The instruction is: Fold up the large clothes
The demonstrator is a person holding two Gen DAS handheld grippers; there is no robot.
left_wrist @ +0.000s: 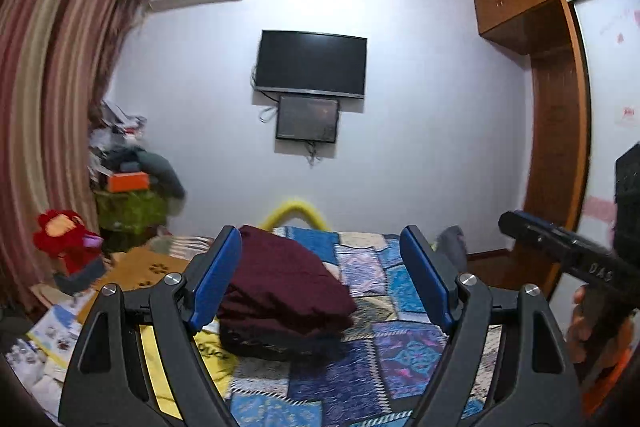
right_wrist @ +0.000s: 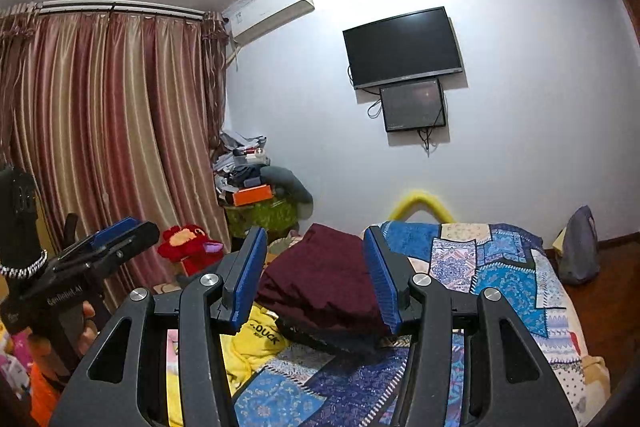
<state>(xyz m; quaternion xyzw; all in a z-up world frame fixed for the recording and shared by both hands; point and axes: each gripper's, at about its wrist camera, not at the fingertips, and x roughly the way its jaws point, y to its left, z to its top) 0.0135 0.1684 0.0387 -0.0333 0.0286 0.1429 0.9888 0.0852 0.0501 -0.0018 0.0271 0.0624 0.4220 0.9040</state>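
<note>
Here, a folded maroon garment sits on top of a darker folded piece on the bed, which is covered in a blue patchwork quilt. A yellow garment printed with "DUCK" lies just beside the stack, at its left. The left gripper hovers above the bed with its blue-padded fingers spread wide, holding nothing. The right gripper also hangs over the bed, its fingers parted and empty, the stack showing between them. A dark television hangs on the far wall, and striped curtains fill the left.
</note>
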